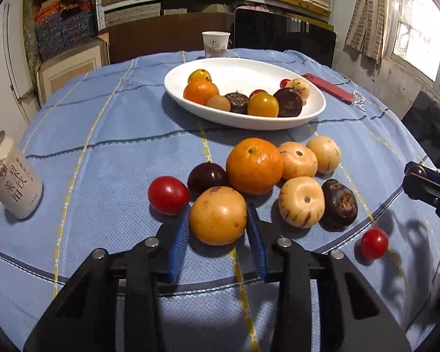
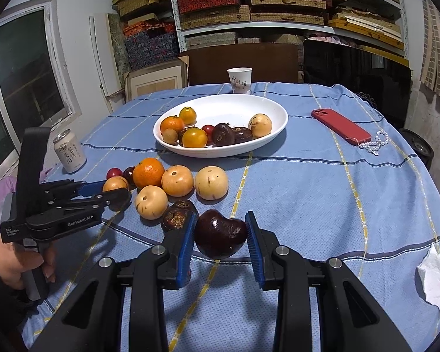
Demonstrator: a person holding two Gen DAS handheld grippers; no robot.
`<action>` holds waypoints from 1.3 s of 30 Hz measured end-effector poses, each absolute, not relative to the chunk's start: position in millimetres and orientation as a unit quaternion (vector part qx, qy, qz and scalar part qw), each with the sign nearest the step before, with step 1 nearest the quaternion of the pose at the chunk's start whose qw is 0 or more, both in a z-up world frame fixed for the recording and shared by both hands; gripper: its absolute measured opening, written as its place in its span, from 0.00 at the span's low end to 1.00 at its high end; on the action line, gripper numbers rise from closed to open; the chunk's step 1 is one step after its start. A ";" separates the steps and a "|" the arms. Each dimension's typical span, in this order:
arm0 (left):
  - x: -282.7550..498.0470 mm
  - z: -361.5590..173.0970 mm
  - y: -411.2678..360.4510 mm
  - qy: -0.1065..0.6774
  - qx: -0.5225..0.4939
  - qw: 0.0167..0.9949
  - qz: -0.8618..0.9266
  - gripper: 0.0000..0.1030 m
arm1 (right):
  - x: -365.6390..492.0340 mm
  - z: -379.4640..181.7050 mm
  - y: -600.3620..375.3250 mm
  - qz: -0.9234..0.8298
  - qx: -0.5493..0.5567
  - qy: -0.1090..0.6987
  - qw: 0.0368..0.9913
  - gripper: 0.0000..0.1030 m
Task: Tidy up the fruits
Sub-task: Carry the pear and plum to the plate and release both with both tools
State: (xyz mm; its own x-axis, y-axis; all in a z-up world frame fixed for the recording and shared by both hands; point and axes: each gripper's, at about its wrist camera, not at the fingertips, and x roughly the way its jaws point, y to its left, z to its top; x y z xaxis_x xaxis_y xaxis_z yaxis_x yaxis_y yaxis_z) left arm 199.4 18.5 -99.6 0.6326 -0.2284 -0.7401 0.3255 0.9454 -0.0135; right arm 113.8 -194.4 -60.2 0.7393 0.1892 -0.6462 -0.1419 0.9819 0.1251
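Left gripper [image 1: 218, 220] clamped on yellow fruit [image 1: 218, 215] beside orange [image 1: 254, 165]; right gripper [image 2: 220, 236] pinching dark fruit [image 2: 220, 233]. Risk: smooth round skins slipping free in transit toward bowl [image 1: 314, 114].

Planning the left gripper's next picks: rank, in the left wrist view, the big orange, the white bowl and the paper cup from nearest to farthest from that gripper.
1. Big orange, just beyond the left gripper, slightly right.
2. White bowl, mid-table.
3. Paper cup, at the far edge behind the bowl.
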 end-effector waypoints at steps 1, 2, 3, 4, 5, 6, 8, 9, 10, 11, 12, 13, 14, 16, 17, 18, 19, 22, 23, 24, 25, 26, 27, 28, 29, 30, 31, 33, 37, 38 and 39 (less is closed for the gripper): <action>197.6 -97.3 18.8 0.397 0.060 0.903 -0.154 0.36 | 113.3 -59.9 -193.9 0.090 0.033 0.349 0.932 0.34; 194.9 -94.1 19.7 0.394 0.057 0.904 -0.154 0.36 | 113.1 -58.9 -193.5 0.091 0.031 0.347 0.933 0.33; 192.3 -91.0 21.0 0.389 0.056 0.906 -0.154 0.36 | 112.8 -58.2 -193.2 0.091 0.030 0.344 0.934 0.33; 188.9 -86.8 22.1 0.382 0.055 0.910 -0.153 0.36 | 112.9 -57.4 -193.3 0.091 0.029 0.341 0.935 0.33; 185.0 -80.5 23.4 0.374 0.052 0.913 -0.154 0.36 | 113.2 -56.6 -192.9 0.091 0.028 0.338 0.936 0.33; 182.8 -76.0 24.2 0.369 0.050 0.915 -0.155 0.36 | 113.6 -54.6 -192.0 0.092 0.025 0.333 0.938 0.33; 178.8 -59.4 25.4 0.351 0.042 0.922 -0.157 0.36 | 114.6 -48.3 -190.5 0.090 0.021 0.318 0.944 0.33; 177.7 -51.5 25.6 0.342 0.038 0.926 -0.157 0.36 | 115.4 -42.8 -189.5 0.086 0.016 0.306 0.948 0.33; 177.5 -43.1 25.1 0.333 0.037 0.929 -0.156 0.36 | 117.6 -36.4 -188.8 0.086 0.013 0.297 0.951 0.33; 178.9 -33.8 24.3 0.325 0.034 0.932 -0.157 0.36 | 120.0 -30.8 -187.9 0.086 0.010 0.289 0.953 0.33; 182.1 -25.4 23.3 0.319 0.029 0.934 -0.156 0.36 | 123.4 -24.9 -187.5 0.083 0.005 0.281 0.956 0.33; 186.7 -19.3 21.5 0.318 0.025 0.935 -0.157 0.36 | 127.4 -19.4 -186.4 0.080 -0.002 0.273 0.959 0.33; 193.8 -12.8 19.4 0.318 0.018 0.934 -0.160 0.36 | 131.3 -14.9 -186.0 0.079 -0.006 0.268 0.960 0.33; 210.0 -4.6 14.1 0.320 0.006 0.933 -0.162 0.36 | 145.7 -5.3 -184.7 0.076 -0.012 0.258 0.963 0.33; 221.2 -2.6 11.3 0.323 -0.003 0.932 -0.163 0.36 | 153.1 -2.0 -185.7 0.074 -0.009 0.256 0.964 0.33; 232.4 -2.9 8.8 0.329 -0.009 0.930 -0.163 0.36 | 165.1 0.9 -187.9 0.069 -0.003 0.257 0.964 0.33; 246.5 -4.2 5.7 0.336 -0.019 0.928 -0.161 0.36 | 175.9 2.0 -190.1 0.064 0.001 0.258 0.964 0.33; 281.3 -11.8 -2.9 0.349 -0.037 0.924 -0.152 0.36 | 214.2 -1.2 -190.3 0.058 0.005 0.271 0.961 0.33; 292.6 -14.6 -6.6 0.351 -0.041 0.924 -0.149 0.36 | 225.3 -3.2 -188.8 0.051 0.002 0.274 0.960 0.33; 303.0 -17.7 -10.5 0.352 -0.042 0.924 -0.145 0.36 | 238.9 -7.0 -189.1 0.049 0.003 0.279 0.959 0.33; 313.7 -22.3 -14.6 0.357 -0.042 0.922 -0.143 0.36 | 250.2 -10.8 -190.2 0.049 0.008 0.284 0.958 0.33; 322.0 -26.9 -18.5 0.363 -0.041 0.920 -0.143 0.36 | 259.3 -13.5 -189.5 0.050 0.010 0.289 0.956 0.33; 330.5 -32.4 -22.9 0.368 -0.036 0.918 -0.140 0.36 | 270.7 -18.3 -189.8 0.052 0.012 0.297 0.953 0.33; 336.9 -37.7 -25.4 0.372 -0.034 0.917 -0.137 0.36 | 280.0 -23.0 -189.0 0.053 0.009 0.302 0.952 0.33; 344.3 -43.9 -27.6 0.378 -0.034 0.916 -0.134 0.36 | 286.0 -27.2 -187.6 0.051 0.003 0.306 0.951 0.33; 350.0 -49.2 -28.3 0.382 -0.034 0.914 -0.129 0.36 | 293.0 -32.5 -186.7 0.052 -0.001 0.311 0.949 0.33; 354.7 -54.1 -28.0 0.386 -0.040 0.912 -0.129 0.36 | 298.3 -36.5 -185.8 0.054 -0.004 0.315 0.948 0.33; 361.5 -61.6 -27.0 0.392 -0.047 0.910 -0.127 0.36 | 304.4 -42.5 -183.8 0.056 -0.008 0.319 0.946 0.33; 364.3 -66.7 -26.1 0.384 -0.040 0.914 -0.124 0.36 | 308.9 -50.0 -183.4 0.059 -0.010 0.319 0.946 0.34; 365.0 -66.6 -25.7 0.385 -0.041 0.914 -0.124 0.36 | 309.6 -51.0 -183.5 0.061 -0.009 0.318 0.946 0.39; 364.6 -65.9 -25.5 0.384 -0.042 0.914 -0.125 0.45 | 307.1 -50.3 -183.6 0.055 -0.010 0.312 0.948 0.56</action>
